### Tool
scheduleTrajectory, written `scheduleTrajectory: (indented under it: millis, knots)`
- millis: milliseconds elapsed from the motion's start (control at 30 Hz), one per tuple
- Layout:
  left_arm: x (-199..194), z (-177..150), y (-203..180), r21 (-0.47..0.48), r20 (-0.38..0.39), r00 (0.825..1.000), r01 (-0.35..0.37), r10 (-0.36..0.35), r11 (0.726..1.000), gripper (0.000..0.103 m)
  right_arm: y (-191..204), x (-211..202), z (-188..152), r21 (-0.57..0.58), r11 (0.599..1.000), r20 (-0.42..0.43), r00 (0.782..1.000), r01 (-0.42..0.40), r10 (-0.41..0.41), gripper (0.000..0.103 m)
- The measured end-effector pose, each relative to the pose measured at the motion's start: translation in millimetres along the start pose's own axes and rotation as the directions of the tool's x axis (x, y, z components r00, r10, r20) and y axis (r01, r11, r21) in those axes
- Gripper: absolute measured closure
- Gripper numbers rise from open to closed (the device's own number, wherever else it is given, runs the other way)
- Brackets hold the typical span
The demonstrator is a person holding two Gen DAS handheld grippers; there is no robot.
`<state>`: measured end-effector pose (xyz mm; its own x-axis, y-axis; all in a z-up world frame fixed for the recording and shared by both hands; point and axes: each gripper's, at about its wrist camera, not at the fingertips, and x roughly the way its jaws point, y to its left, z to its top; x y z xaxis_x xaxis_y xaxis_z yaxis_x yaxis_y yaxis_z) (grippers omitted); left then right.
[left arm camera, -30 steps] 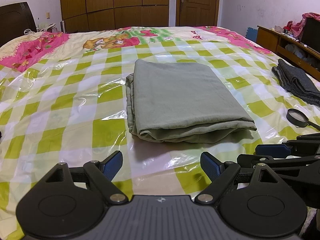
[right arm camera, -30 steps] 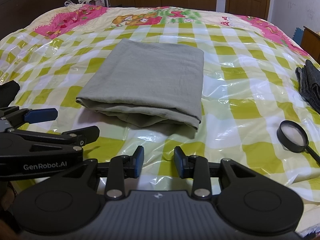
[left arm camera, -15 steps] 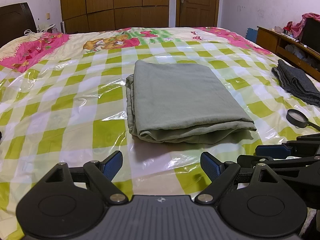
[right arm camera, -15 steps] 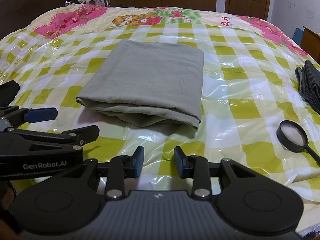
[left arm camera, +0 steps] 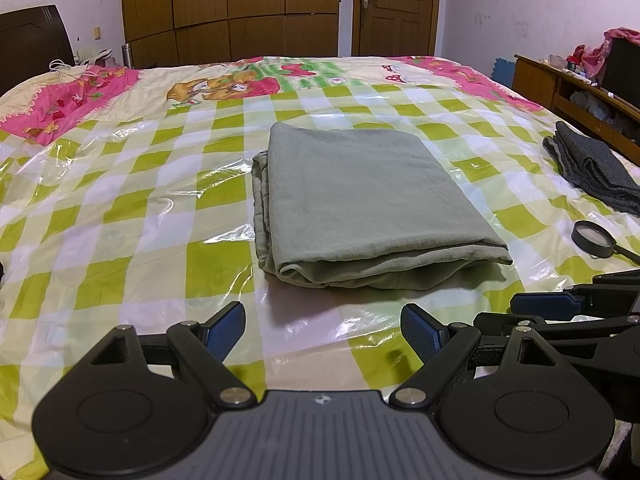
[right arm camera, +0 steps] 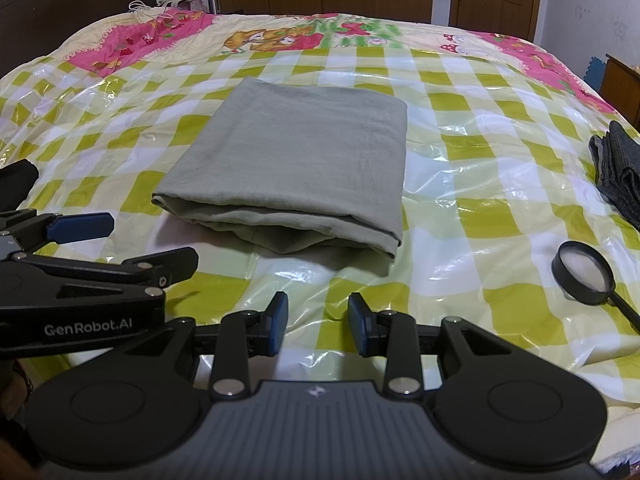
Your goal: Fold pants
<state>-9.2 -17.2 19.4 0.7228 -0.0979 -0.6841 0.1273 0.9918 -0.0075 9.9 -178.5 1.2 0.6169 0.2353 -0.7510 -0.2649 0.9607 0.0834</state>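
Note:
The grey-green pants (left arm camera: 360,196) lie folded into a flat rectangle in the middle of the bed; they also show in the right wrist view (right arm camera: 296,172). My left gripper (left arm camera: 323,330) is open and empty, just short of the near folded edge. My right gripper (right arm camera: 317,322) is open with a narrower gap, empty, also short of the near edge. Each gripper shows in the other's view: the right one (left arm camera: 568,312) at the right, the left one (right arm camera: 88,248) at the left.
The bed has a green-and-white checked cover (left arm camera: 120,220) under clear plastic. A folded dark grey garment (left arm camera: 592,168) lies at the right, with a black magnifying glass (right arm camera: 584,276) nearer me. A wooden cabinet (left arm camera: 568,88) stands right of the bed.

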Motion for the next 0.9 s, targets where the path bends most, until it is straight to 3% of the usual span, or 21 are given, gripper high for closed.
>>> scheduleTrajectory:
  millis: [900]
  knots:
    - [-4.2,-2.7,1.4,-0.009,0.022,1.0,-0.006,0.006,1.0,0.007,0.5,-0.2,-0.6,0.001,1.0,0.001,1.0,0.002,-0.002,0.069]
